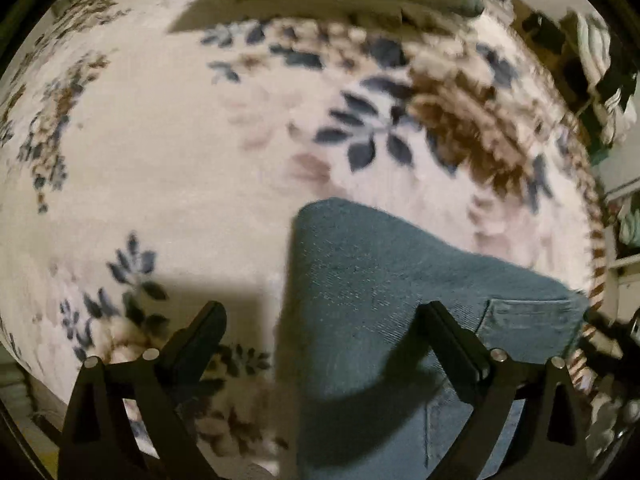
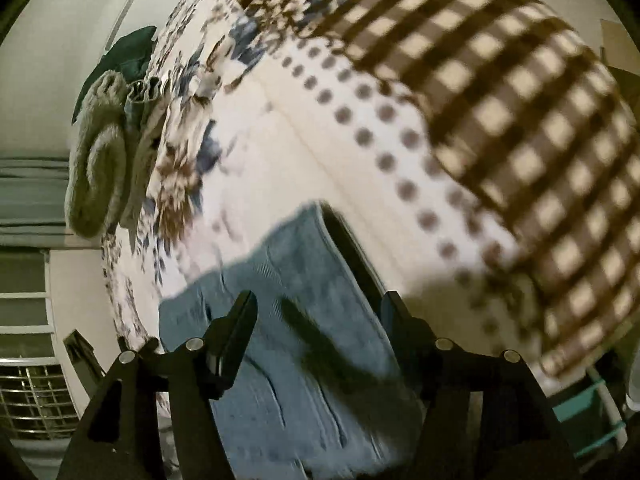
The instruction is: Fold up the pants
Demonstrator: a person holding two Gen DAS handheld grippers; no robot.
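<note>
Both tools are spread apart, gripping nothing. Left tool (image 1: 322, 318) hangs over the jeans' (image 1: 372, 280) left edge; right tool (image 2: 320, 312) sits above them too. Loads of bare floral bedspread (image 1: 160, 140) around.

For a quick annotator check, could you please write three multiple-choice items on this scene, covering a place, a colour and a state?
1. Where do the blue denim pants lie?
A. on the floral bedspread
B. on a wooden chair
C. in a basket

2. What colour is the checked blanket?
A. red and white
B. brown and cream
C. green and yellow

3. How do the left gripper jaws stand?
A. clamped on pants
B. shut, empty
C. wide open

A: floral cloth surrounds the pants.
B: brown and cream squares show.
C: fingers stand apart, gripping nothing.
</note>
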